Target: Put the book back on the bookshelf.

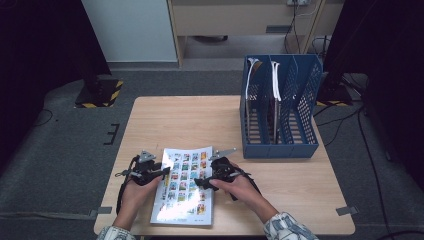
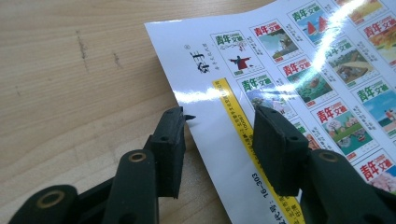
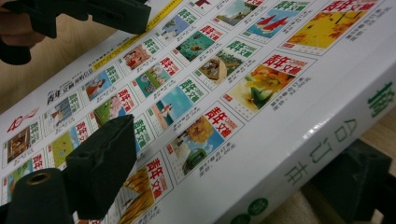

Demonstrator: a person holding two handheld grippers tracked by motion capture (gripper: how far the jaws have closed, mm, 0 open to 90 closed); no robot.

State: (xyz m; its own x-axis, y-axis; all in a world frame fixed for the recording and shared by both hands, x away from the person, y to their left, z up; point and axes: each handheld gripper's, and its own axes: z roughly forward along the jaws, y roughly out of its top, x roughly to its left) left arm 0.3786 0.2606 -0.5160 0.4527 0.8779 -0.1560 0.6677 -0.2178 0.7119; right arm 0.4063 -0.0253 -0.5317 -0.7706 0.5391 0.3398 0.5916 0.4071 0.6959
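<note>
The thick glossy white-covered book (image 1: 183, 187) lies flat, near the blue plastic file rack (image 1: 280, 107). The right gripper (image 3: 243, 182) straddles its spine, unclenched; the left gripper (image 2: 219, 140) gapes over its edge. Lifting and filing apparently remain.

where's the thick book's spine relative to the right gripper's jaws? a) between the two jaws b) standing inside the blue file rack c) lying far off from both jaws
a: in the right gripper view the book lies with its spine between one jaw on the cover and the other under the spine.
</note>
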